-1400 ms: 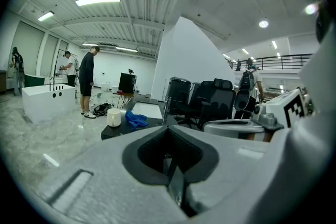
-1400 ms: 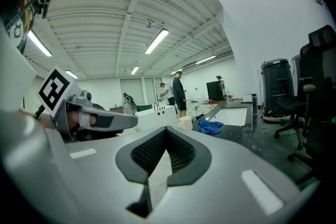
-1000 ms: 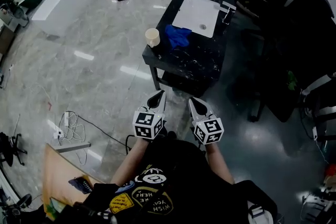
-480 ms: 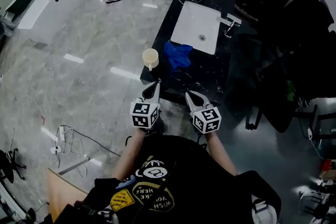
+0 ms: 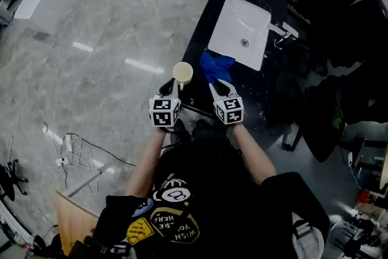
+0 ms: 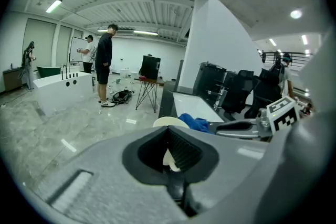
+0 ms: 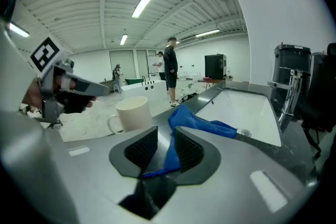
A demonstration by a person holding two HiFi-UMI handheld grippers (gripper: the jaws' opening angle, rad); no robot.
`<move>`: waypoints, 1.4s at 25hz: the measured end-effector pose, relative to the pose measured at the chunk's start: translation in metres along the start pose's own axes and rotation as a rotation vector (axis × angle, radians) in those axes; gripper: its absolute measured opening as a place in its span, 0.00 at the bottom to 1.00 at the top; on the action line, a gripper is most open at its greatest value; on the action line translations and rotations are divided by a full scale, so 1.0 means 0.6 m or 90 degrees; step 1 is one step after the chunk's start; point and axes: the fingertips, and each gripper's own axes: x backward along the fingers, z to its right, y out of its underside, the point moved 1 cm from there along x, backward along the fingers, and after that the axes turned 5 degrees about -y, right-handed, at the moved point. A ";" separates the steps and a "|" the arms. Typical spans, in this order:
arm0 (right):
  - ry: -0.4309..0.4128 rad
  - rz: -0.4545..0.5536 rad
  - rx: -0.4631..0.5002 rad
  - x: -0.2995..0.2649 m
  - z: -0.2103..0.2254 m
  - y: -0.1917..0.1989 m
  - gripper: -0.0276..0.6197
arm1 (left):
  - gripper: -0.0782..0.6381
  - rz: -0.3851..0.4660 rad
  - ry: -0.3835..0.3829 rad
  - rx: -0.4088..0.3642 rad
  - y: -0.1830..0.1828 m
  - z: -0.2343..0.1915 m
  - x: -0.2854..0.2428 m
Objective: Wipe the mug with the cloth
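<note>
Beside the mug point(image 7: 132, 114), the right tool point(image 7: 165, 132) is opening around a thin fold of cloth point(image 7: 185, 117) that may slip, while the clenched, empty left tool point(image 6: 168, 134) is risking toppling it.

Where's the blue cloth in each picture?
Head view: blue cloth above centre, just right of the mug.
Left gripper view: cloth near centre, peeking out right of the mug.
Right gripper view: cloth at centre, right of the mug.
Shared landmark: the mug.
</note>
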 end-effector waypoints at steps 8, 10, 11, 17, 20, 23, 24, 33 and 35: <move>0.006 -0.133 0.103 -0.168 0.084 0.021 0.51 | 0.12 -0.046 -0.072 0.064 0.008 -0.045 -0.046; -0.028 -0.136 0.149 -0.174 0.073 0.017 0.30 | 0.12 -0.058 -0.066 0.070 0.010 -0.044 -0.062; -0.067 -0.142 0.160 -0.173 0.058 0.019 0.28 | 0.12 -0.062 -0.060 0.075 0.012 -0.043 -0.068; -0.189 -0.137 0.124 -0.176 -0.004 0.004 0.24 | 0.12 -0.083 -0.060 0.073 0.013 -0.042 -0.068; -0.169 -0.130 0.157 -0.194 -0.015 -0.022 0.24 | 0.12 -0.090 -0.060 0.074 0.012 -0.039 -0.066; -0.176 -0.162 0.247 -0.174 -0.037 -0.009 0.23 | 0.12 -0.091 -0.069 0.082 0.014 -0.033 -0.066; -0.174 -0.166 0.259 -0.161 -0.040 -0.003 0.23 | 0.12 -0.089 -0.069 0.083 0.016 -0.030 -0.066; -0.204 -0.170 0.279 -0.065 -0.052 0.036 0.23 | 0.12 -0.065 -0.066 0.084 0.023 0.005 -0.067; -0.210 -0.176 0.289 -0.048 -0.056 0.043 0.23 | 0.12 -0.059 -0.069 0.083 0.023 0.011 -0.067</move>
